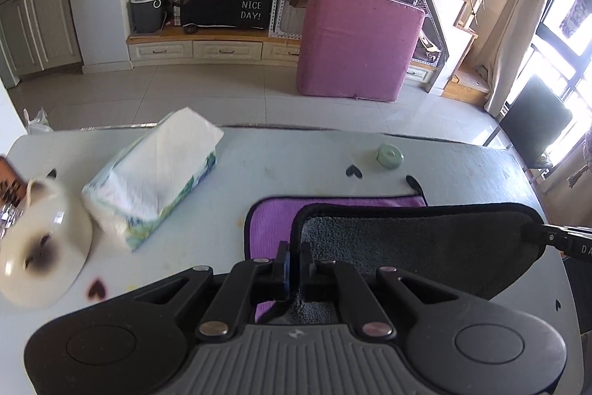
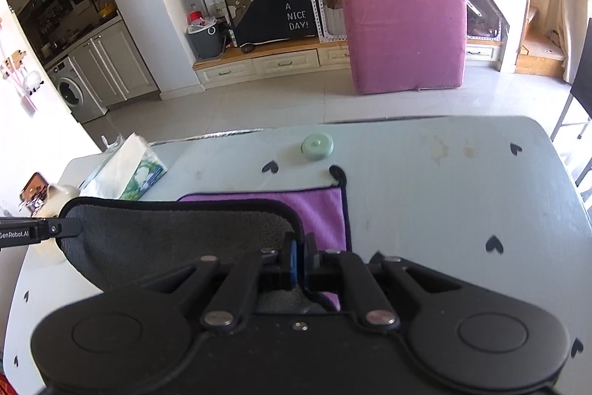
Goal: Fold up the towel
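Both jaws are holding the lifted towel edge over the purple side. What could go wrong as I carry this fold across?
1. Each gripper, left gripper and right gripper, pinches only a corner of the towel; one may slip, skewing the fold.
2. The grey flap sags between them, so it may land creased.
3. The small green lid sits just beyond the towel's far edge; overshooting could nudge it.

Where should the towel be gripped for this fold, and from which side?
By the two near corners of the towel, from the near table edge. The left hand-held gripper and right hand-held gripper already pinch its black-bound hem there, lifting the grey underside over the purple face.
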A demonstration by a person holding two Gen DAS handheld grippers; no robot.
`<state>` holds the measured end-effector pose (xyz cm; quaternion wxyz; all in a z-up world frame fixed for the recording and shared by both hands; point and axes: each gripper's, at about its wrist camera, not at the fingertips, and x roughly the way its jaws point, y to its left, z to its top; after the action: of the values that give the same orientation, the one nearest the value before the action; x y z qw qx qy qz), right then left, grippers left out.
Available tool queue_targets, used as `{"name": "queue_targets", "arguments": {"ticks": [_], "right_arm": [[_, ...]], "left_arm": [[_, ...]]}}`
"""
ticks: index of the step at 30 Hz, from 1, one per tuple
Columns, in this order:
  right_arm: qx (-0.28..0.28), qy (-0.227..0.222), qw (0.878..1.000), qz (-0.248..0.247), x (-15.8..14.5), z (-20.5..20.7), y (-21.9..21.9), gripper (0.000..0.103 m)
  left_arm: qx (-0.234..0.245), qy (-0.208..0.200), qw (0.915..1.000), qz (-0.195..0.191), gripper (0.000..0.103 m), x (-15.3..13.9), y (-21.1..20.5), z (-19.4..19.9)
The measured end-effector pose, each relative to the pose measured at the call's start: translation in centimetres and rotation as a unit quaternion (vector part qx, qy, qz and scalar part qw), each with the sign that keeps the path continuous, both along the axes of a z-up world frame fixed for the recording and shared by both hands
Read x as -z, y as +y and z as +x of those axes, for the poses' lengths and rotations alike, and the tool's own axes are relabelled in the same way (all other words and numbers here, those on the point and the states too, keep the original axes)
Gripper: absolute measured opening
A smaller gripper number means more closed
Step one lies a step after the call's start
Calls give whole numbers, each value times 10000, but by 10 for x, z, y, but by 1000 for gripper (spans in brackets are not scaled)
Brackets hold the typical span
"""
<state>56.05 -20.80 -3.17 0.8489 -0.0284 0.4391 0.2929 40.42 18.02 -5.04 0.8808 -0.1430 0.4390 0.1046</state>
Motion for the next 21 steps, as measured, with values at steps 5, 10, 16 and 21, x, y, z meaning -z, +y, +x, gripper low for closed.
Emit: {"name": "queue_targets", "arguments": {"ticks": [5,10,16,21], "right_arm": [[81,-27,10000,-19,6,29,15,4],[75,-46,9999,-112,17,55,33,4],[43,-39,9995,-307,38,76,55,4],[58,51,9987,-495,58,87,68,4]], "left_arm": [[-6,6,10000,31,5,12,12,31],[-70,93,9999,121,5,30,22,58],[-149,307,9992,206,5,54,31,87],[-177,559,9979,265,5,77,35,103]]}}
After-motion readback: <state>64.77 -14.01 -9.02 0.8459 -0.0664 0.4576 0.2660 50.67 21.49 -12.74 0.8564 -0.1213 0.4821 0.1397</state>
